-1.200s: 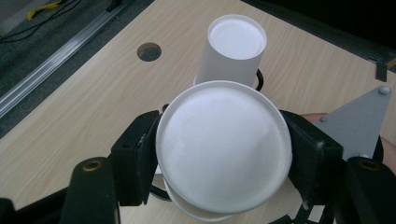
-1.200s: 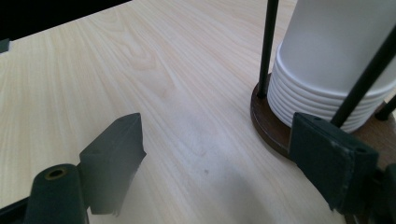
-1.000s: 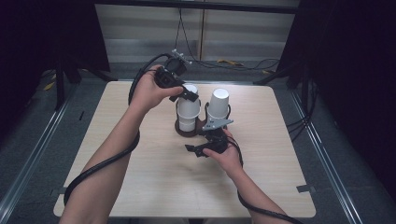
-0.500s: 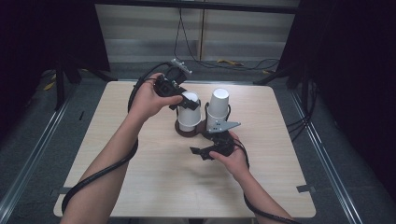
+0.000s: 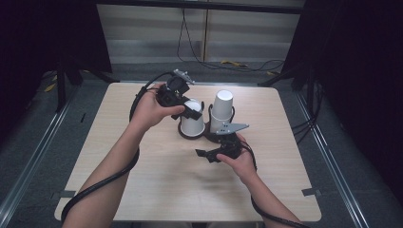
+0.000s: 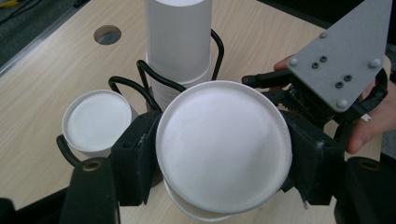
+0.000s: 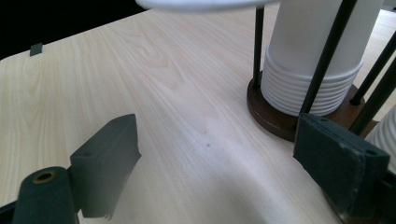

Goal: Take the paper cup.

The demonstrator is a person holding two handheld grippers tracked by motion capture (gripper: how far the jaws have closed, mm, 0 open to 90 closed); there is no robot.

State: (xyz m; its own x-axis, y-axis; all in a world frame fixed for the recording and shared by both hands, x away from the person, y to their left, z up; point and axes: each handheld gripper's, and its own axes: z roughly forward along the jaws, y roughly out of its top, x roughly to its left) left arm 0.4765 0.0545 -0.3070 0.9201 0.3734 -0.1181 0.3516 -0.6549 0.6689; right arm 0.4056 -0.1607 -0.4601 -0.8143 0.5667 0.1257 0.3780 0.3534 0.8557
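Above the holder, the left tool clamps the top cup, now lifted slightly off its stack compared with a second ago. Right tool, released, has edged toward the holder's base. Separation appears underway.

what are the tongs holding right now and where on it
The left tongs grip an upturned white paper cup by its sides, just below the base. The right tongs are open, holding nothing, near the cup holder's brown base.
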